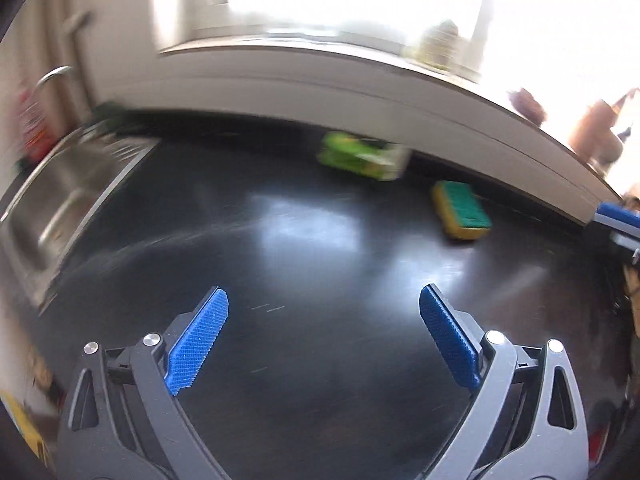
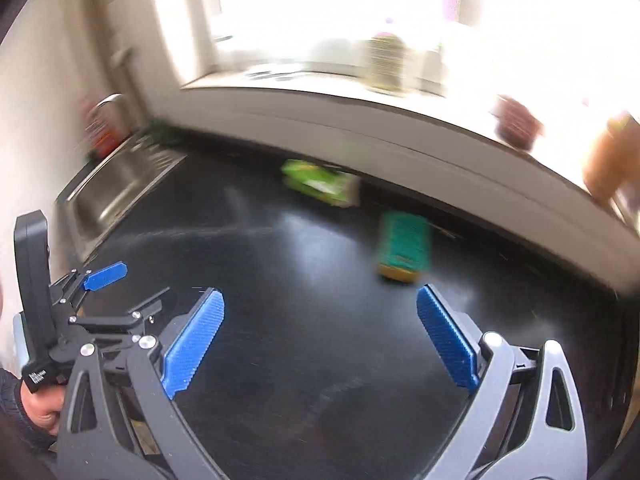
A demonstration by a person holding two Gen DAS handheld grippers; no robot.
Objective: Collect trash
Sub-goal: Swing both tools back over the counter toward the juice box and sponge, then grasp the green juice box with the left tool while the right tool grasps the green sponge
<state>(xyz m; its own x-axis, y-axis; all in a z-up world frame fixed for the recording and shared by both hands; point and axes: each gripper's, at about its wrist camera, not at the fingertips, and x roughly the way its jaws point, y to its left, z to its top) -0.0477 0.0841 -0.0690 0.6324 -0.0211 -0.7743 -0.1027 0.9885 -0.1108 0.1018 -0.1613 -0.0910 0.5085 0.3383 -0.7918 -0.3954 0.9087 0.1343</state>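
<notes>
A green crumpled package (image 1: 362, 156) lies on the black counter (image 1: 304, 264) by the back wall; it also shows in the right wrist view (image 2: 320, 182). A yellow sponge with a green top (image 1: 462, 210) lies to its right, also seen from the right wrist (image 2: 404, 246). My left gripper (image 1: 324, 300) is open and empty above the counter, well short of both. My right gripper (image 2: 320, 304) is open and empty, closer to the sponge. The left gripper also appears at the left of the right wrist view (image 2: 132, 282), its blue fingers (image 2: 106, 276) apart.
A steel sink (image 1: 60, 200) with a tap (image 1: 52, 76) is at the left. A window sill (image 1: 360, 68) runs along the back with jars and pots (image 2: 386, 62). Both views are motion blurred.
</notes>
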